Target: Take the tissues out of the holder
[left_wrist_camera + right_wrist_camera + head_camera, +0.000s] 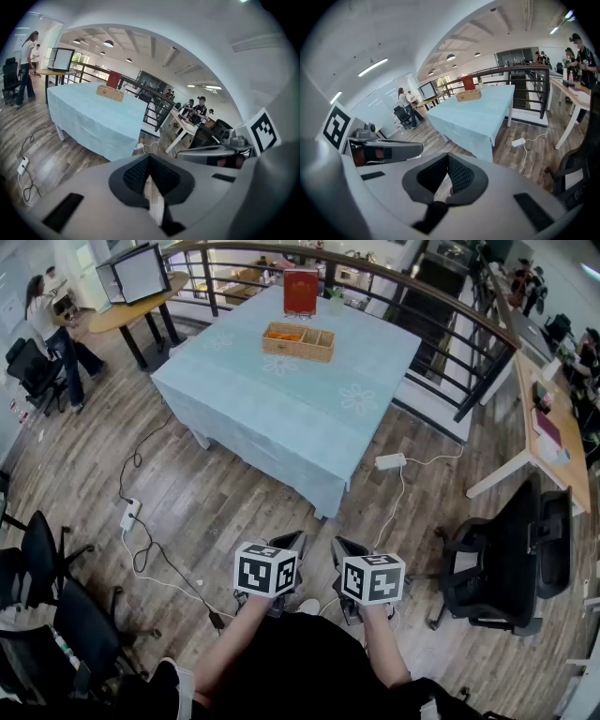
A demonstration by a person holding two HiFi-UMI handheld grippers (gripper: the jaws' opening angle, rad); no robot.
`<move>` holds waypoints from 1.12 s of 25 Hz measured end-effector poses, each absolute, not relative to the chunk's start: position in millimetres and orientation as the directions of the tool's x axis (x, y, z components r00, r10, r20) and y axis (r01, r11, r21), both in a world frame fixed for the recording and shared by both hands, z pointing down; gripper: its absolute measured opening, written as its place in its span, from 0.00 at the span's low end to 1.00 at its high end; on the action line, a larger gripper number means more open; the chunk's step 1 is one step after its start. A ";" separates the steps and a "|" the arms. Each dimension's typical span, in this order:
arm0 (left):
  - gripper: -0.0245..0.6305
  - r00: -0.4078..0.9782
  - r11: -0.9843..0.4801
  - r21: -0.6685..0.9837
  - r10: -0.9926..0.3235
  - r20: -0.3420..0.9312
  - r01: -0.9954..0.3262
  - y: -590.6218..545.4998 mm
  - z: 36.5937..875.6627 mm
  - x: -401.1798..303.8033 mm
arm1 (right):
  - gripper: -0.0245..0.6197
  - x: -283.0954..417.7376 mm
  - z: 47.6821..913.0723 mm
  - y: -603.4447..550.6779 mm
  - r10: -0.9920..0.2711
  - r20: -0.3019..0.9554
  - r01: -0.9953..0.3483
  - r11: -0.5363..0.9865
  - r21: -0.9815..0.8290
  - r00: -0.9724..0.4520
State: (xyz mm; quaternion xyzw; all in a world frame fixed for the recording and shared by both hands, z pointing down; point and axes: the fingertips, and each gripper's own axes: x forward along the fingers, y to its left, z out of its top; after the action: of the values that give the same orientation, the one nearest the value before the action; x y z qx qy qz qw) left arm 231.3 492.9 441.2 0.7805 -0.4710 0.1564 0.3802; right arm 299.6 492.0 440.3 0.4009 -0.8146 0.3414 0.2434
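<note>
A woven holder [298, 341] with orange packs in one compartment sits at the far side of a table under a pale blue cloth [281, 399]. A red box [300, 292] stands upright just behind it. Both grippers hang low near the person's body, well short of the table, over the wooden floor. The left gripper [289, 542] and the right gripper [349, 547] are side by side, each shut with nothing held. In the left gripper view the gripper [149, 157] has its pads together and the holder [110, 92] is far off. The right gripper view shows the same: gripper [447, 157], holder [468, 95].
A black office chair [506, 559] stands to the right. A power strip with cables [129, 514] lies on the floor at left, and a white adapter [390, 461] by the table. A dark railing [441, 306] runs behind the table. A person [47, 324] stands far left.
</note>
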 end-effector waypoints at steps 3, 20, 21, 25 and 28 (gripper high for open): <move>0.05 0.481 -0.269 0.407 -0.612 0.627 -0.873 493.6 447.4 236.0 | 0.05 303.2 449.2 494.7 -0.475 0.685 -0.823 0.438 -0.360 -0.552; 0.05 0.330 -0.174 0.285 -0.616 0.715 -0.942 487.3 482.8 218.7 | 0.06 321.9 467.8 479.5 -0.487 0.680 -0.828 0.429 -0.362 -0.549; 0.05 0.324 -0.168 0.282 -0.616 0.718 -0.945 486.5 483.9 216.5 | 0.06 320.8 468.3 478.2 -0.483 0.676 -0.823 0.433 -0.367 -0.556; 0.05 0.313 -0.155 0.278 -0.613 0.726 -0.948 481.8 487.8 209.9 | 0.06 316.6 469.8 470.7 -0.478 0.663 -0.810 0.444 -0.383 -0.576; 0.05 0.309 -0.146 0.279 -0.611 0.729 -0.949 473.0 490.2 203.3 | 0.06 312.5 468.5 459.2 -0.483 0.640 -0.797 0.449 -0.405 -0.597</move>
State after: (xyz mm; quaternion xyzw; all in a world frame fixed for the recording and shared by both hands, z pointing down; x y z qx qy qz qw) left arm 203.3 473.0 490.2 0.7211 -0.5408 0.2306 0.3665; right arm 312.5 459.2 468.5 0.3894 -0.8214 0.3522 0.2229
